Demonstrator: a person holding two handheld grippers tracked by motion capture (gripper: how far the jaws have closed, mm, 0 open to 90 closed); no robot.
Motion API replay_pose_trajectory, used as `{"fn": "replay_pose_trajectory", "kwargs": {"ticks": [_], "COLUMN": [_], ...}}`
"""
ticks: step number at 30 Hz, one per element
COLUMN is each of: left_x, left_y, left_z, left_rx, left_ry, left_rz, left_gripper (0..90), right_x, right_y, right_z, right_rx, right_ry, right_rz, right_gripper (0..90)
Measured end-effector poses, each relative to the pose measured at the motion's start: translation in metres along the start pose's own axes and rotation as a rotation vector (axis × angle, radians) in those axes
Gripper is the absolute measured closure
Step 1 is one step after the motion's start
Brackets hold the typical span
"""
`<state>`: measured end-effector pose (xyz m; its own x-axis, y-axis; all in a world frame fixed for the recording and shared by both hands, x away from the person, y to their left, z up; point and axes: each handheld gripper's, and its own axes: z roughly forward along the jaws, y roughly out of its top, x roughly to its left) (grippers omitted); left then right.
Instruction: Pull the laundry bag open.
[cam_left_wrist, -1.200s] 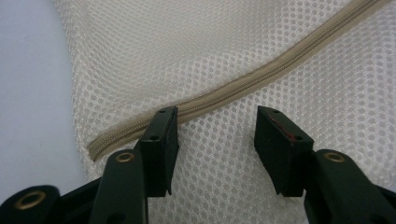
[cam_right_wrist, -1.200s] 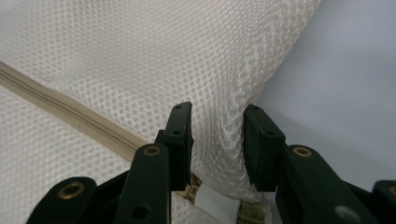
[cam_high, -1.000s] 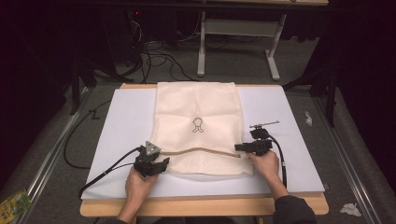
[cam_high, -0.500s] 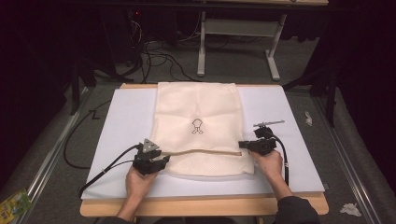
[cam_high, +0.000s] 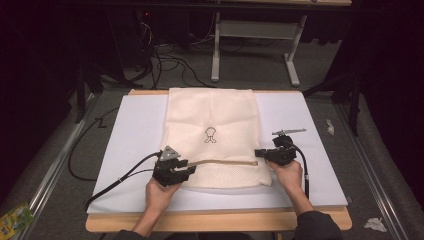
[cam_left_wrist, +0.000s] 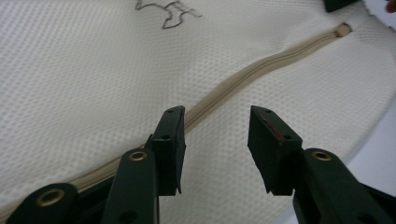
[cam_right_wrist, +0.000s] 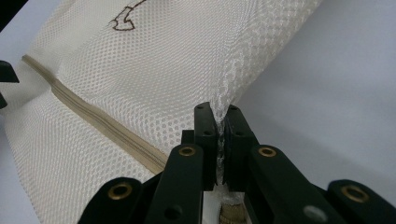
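Note:
A cream mesh bag (cam_high: 212, 120) with a small dark emblem (cam_high: 210, 134) lies flat on the white board (cam_high: 300, 120). A tan zipper (cam_high: 225, 161) runs across its near part. My left gripper (cam_high: 186, 169) stands open over the zipper's left end; in the left gripper view its jaws (cam_left_wrist: 217, 140) hover above the mesh (cam_left_wrist: 93, 84) beside the zipper (cam_left_wrist: 261, 65). My right gripper (cam_high: 259, 153) is shut on the bag's right edge near the zipper's end; the right gripper view has a fold of mesh (cam_right_wrist: 222, 107) pinched between its jaws.
The board rests on a wooden table (cam_high: 220, 220). Black cables trail from both grippers. A small grey tool (cam_high: 288, 132) lies behind the right gripper. Paper scraps (cam_high: 329, 126) lie right of the board. A white table frame (cam_high: 260, 35) stands on the floor beyond.
My right gripper has shifted slightly left and toward me, pulling the bag's right edge. The left gripper has barely moved.

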<state>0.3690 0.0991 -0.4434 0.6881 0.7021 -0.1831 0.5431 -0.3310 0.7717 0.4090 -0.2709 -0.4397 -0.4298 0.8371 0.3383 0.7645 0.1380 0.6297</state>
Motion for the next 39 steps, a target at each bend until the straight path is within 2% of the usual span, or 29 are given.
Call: {"fn": "replay_pose_trajectory", "kwargs": {"ticks": [3, 9, 10, 13, 15, 19, 23, 39], "left_x": [-0.006, -0.027, -0.03, -0.037, -0.048, -0.057, -0.06, -0.059], "left_y": [0.005, 0.026, 0.029, 0.035, 0.044, 0.051, 0.055, 0.056], "left_z": [0.002, 0.017, 0.02, 0.025, 0.03, 0.037, 0.043, 0.057], "left_rx": [0.006, 0.02, 0.018, 0.014, 0.013, 0.027, 0.03, 0.022], "left_ry": [-0.01, -0.034, -0.053, -0.07, -0.088, -0.112, -0.117, -0.157], "left_rz": [0.008, 0.06, 0.059, 0.066, 0.084, 0.108, 0.111, 0.053], "left_gripper": [56.3, 54.6, 54.1, 52.6, 52.5, 52.5, 53.3, 55.0], "right_x": [0.002, 0.004, 0.004, 0.004, 0.004, 0.006, 0.006, 0.014], "right_y": [0.001, 0.003, 0.003, 0.003, 0.002, 0.003, 0.004, 0.012], "right_z": [0.0, -0.004, -0.004, -0.004, -0.004, -0.006, -0.006, -0.01], "right_rx": [0.002, -0.016, -0.017, -0.016, -0.014, -0.02, -0.02, -0.051], "right_ry": [-0.007, -0.002, -0.002, -0.003, -0.006, -0.008, -0.01, 0.016], "right_rz": [-0.016, -0.024, -0.025, -0.024, -0.027, -0.033, -0.035, -0.041], "right_gripper": [87.7, 87.7, 87.7, 87.7, 87.8, 87.7, 87.7, 87.8]}}
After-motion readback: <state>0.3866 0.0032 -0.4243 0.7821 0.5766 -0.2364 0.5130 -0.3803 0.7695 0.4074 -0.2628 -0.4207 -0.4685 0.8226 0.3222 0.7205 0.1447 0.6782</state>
